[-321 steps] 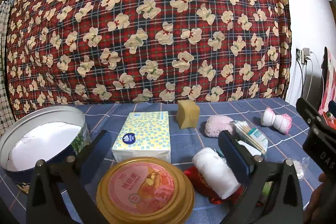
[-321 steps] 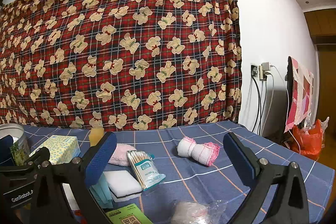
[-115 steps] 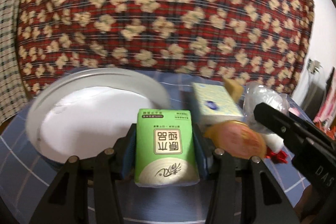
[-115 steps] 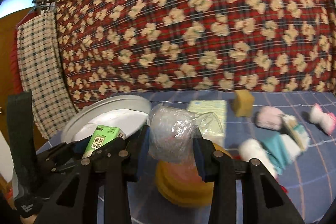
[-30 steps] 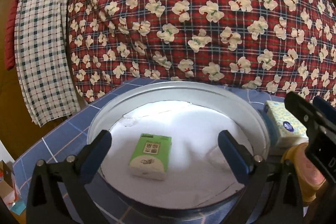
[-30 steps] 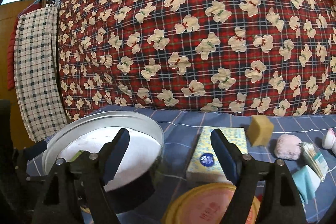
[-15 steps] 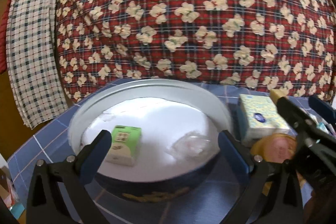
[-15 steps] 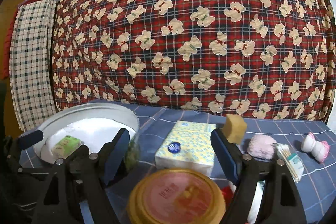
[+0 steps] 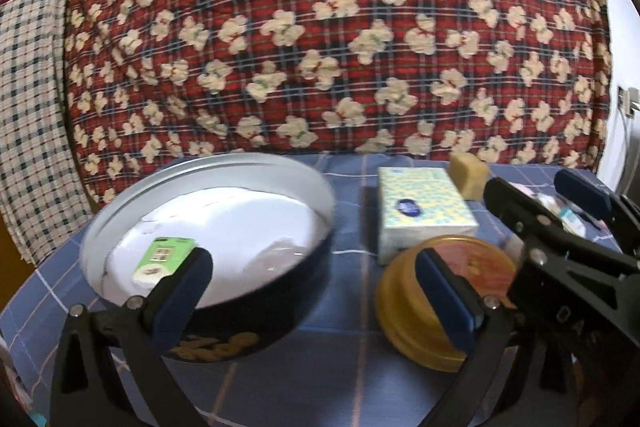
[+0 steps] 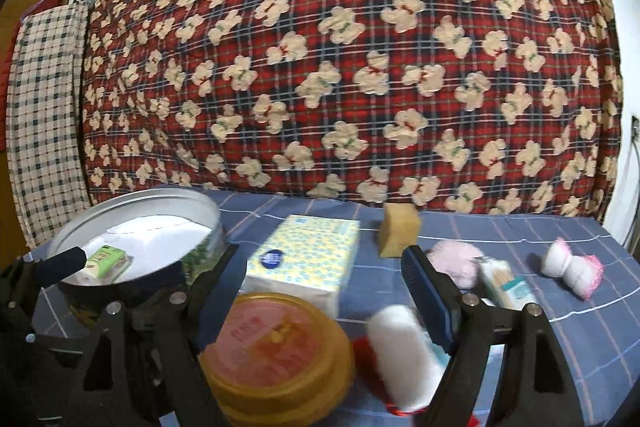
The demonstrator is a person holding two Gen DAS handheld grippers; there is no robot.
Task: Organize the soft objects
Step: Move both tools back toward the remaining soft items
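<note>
Both the left tool and right tool are held wide and empty. A green tissue pack lies gathered in the round tin at the left; a white roll waits nearest on the table, likely for collection.

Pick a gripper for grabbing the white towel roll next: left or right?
Right. The white towel roll lies just below the open right gripper, near its right finger. The left gripper, also open, faces the tin; no roll in its view.
</note>
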